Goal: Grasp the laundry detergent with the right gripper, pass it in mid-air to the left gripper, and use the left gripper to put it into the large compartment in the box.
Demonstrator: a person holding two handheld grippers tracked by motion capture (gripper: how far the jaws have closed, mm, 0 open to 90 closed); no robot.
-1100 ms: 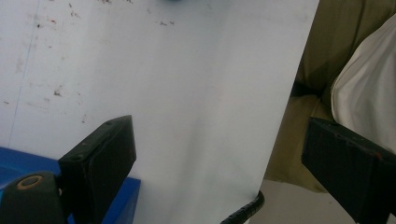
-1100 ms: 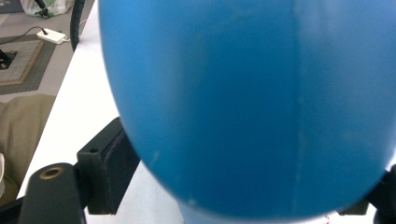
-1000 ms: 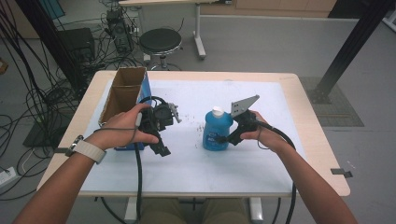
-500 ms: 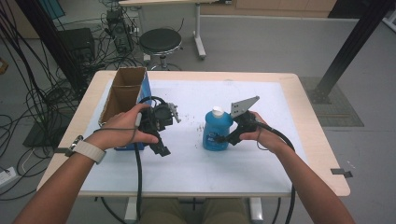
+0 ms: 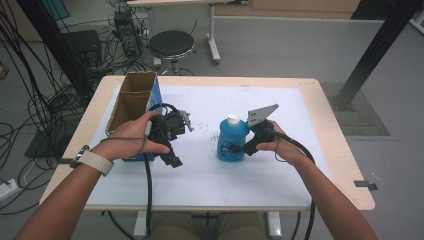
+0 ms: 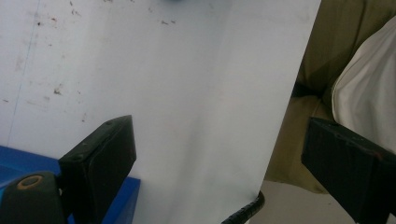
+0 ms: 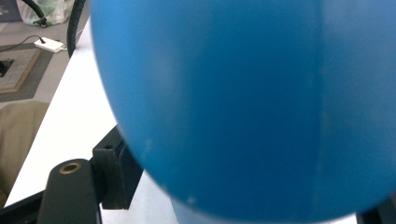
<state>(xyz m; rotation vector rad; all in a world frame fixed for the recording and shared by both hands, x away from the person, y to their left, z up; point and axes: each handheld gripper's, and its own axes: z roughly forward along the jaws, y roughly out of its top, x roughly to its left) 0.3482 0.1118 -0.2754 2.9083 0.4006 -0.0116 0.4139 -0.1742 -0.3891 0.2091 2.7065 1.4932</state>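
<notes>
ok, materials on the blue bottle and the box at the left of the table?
Blue bottle: looks like plastic, smooth with a soft sheen in the right gripper view, white cap on top; I can't tell whether the blue is the wall or liquid inside. Box: corrugated cardboard by the look, matte brown inside with open flaps, blue printed outer face.

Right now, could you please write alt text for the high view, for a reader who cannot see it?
A person's right gripper has its jaws around a blue bottle on a white table. The left gripper hangs open beside a cardboard box.
</notes>
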